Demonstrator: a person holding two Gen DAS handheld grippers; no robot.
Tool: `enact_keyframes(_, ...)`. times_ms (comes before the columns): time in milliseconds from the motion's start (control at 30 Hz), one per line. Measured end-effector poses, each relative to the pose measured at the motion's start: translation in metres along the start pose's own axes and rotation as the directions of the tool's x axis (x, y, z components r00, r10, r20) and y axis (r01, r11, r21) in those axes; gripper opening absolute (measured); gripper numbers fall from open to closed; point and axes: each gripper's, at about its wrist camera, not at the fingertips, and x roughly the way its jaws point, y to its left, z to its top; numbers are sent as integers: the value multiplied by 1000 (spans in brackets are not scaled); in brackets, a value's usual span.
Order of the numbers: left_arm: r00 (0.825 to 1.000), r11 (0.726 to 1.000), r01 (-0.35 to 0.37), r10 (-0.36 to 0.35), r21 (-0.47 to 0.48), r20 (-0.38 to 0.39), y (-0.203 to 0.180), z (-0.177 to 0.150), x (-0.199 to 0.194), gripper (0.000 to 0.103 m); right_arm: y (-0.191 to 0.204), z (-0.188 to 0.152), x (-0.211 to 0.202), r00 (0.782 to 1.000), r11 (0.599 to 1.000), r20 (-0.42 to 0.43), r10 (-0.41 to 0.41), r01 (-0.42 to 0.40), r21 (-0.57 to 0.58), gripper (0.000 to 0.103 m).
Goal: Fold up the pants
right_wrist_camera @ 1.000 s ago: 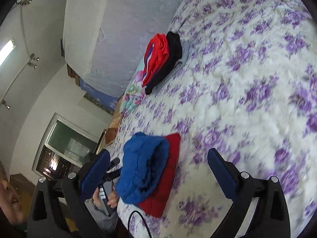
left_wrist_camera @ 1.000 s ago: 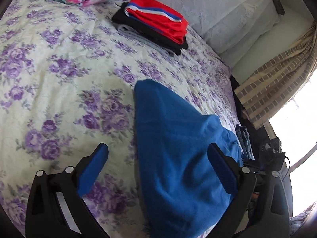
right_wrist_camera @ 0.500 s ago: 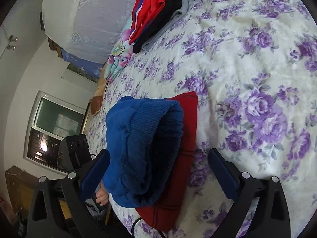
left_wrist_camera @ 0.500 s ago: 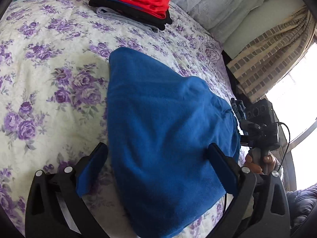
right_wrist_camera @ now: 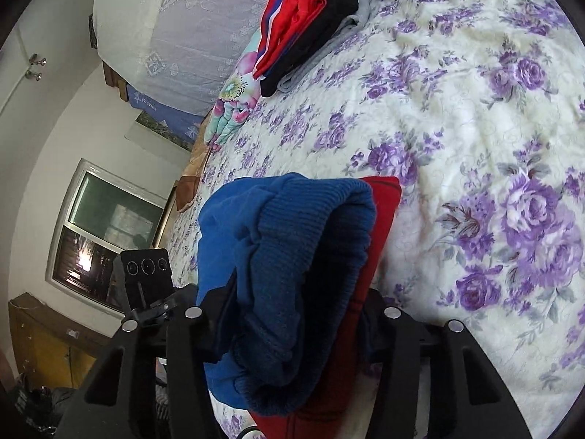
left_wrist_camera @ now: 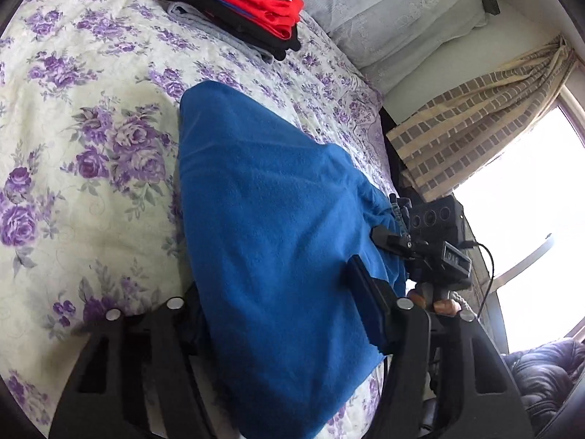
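Both tools are closing in on the blue pants since a second ago.
We are clenching the left tool (left_wrist_camera: 285,314) and right tool (right_wrist_camera: 292,314) on the blue pants (left_wrist_camera: 270,219), bundled at the bed's (left_wrist_camera: 91,183) near edge; a folded stack (left_wrist_camera: 241,7) is sitting at 12 o'clock, obstructing nothing.

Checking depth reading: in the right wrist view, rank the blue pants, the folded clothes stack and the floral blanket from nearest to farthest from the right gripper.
1. Blue pants, between the right gripper's fingers.
2. Floral blanket, up the bed, left.
3. Folded clothes stack, just beyond it; close call.
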Motion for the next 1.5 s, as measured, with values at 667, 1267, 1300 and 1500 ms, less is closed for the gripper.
enact_keyframes(667,945,893,-327,306,309,118,-71,23,-3,36,37,17,-13,993,992,101,-68,79,-103,44)
enact_keyframes(1267,891,811,-452,388,372,237,-88,66,-11,36,64,72,3,991,984,122,-61,81,-161,44)
enact_keyframes(1300,888,808,-458,393,372,239,-87,66,-11,36,64,74,5,991,984,120,-63,82,-160,44)
enact_keyframes(1500,876,798,-480,418,365,239,-80,68,-7,36,62,77,16,992,986,105,-66,81,-146,44)
